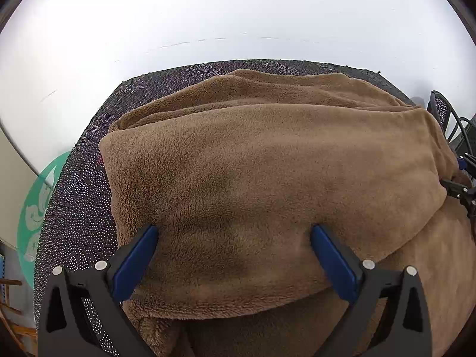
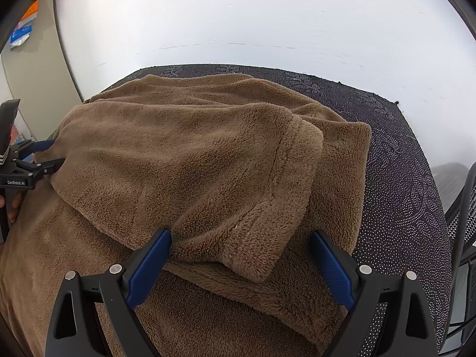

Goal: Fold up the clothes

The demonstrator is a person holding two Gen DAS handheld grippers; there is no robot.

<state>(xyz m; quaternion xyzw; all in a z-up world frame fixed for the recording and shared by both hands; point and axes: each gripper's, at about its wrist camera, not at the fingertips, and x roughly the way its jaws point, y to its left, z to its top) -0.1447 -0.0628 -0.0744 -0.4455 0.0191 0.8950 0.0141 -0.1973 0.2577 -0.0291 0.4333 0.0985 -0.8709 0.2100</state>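
Brown fleece garment (image 1: 253, 163) lies on the dark dotted table cover (image 1: 83, 184), spread ahead of and under both tongs. Left gripper (image 1: 235, 232) has its blue fingers spread wide, fleece between and beneath them, pinching nothing; it hovers over or rests on the top layer, cannot tell which. Right gripper (image 2: 241, 238) is likewise spread wide, with the rounded corner of the upper flap (image 2: 261, 255) lying between its fingers, not pinched. Judged progress: at least one fold looks done, since an upper layer sits over a lower layer that sticks out toward the tongs and to the sides. Edges are not lined up, the stack is lumpy, so further folds and some squaring up are probably left. The left view shows the upper layer as a broad smooth panel, its near hem running across just below the fingers, plus the cover's left edge and a green round thing (image 1: 38, 205) off to the left. It catches only a sliver of the right tong at its far right edge. The right view shows what the left cannot: the stitched hem and rounded corner of the flap, a further fleece layer beyond it to the right, bare cover to the right, and the left tong seen from the side at the far left with a bit of the person's hand (image 2: 12, 205) below it.
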